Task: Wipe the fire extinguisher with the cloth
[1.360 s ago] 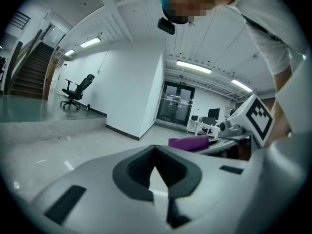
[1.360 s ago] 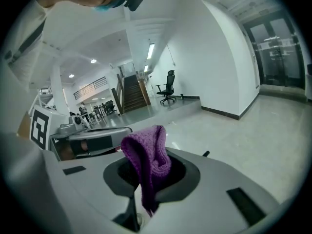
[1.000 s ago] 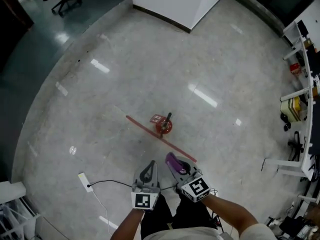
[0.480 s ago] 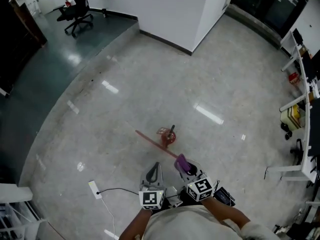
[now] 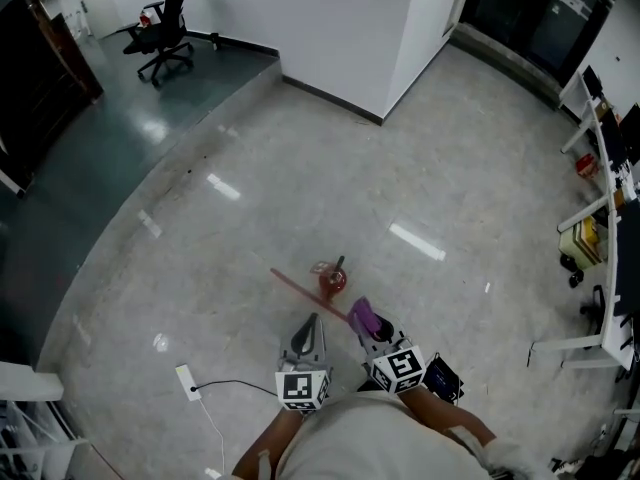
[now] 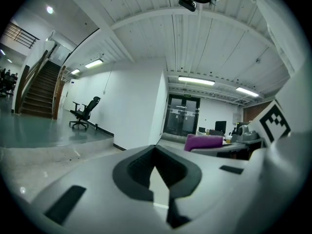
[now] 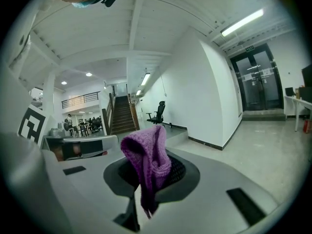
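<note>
Right claw [image 7: 152, 178] pinching purple cloth [image 7: 146, 156], fire extinguisher [image 5: 332, 280] small, seemingly upright

Fire extinguisher [image 5: 332, 281] tiny, top-down, body hidden; cloth [image 7: 146, 160] tail lost between right gripper [image 7: 152, 177] fingers [image 7: 183, 172].

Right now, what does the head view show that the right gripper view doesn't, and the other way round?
Only the head view shows the extinguisher standing on the floor, a red strip on the floor by it, and a power strip with its cable. Only the right gripper view shows the staircase and the ceiling lights. Both show the purple cloth pinched in the right gripper, and the office chair by the white wall.
</note>
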Demonstrator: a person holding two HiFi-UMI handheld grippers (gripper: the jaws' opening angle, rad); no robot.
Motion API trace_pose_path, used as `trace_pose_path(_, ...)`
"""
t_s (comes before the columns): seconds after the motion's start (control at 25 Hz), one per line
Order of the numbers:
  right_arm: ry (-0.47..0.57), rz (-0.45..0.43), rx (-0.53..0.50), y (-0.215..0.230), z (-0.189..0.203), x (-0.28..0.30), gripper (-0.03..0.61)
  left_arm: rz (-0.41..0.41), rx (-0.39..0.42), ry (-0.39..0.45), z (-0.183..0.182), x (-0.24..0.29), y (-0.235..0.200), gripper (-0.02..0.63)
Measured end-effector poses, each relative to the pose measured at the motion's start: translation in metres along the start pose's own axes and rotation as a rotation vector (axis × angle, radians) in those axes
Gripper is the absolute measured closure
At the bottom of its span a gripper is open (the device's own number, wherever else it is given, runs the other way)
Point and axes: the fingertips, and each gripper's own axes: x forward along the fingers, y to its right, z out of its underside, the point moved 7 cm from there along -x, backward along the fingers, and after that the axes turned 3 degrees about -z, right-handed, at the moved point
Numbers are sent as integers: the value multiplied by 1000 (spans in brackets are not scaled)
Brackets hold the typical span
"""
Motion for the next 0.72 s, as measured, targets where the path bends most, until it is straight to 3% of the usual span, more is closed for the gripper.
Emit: trace_pose_path(0.72, 32, -20, -20, -5, -10, -4, 522, -4, -12, 3, -4, -9, 3, 610)
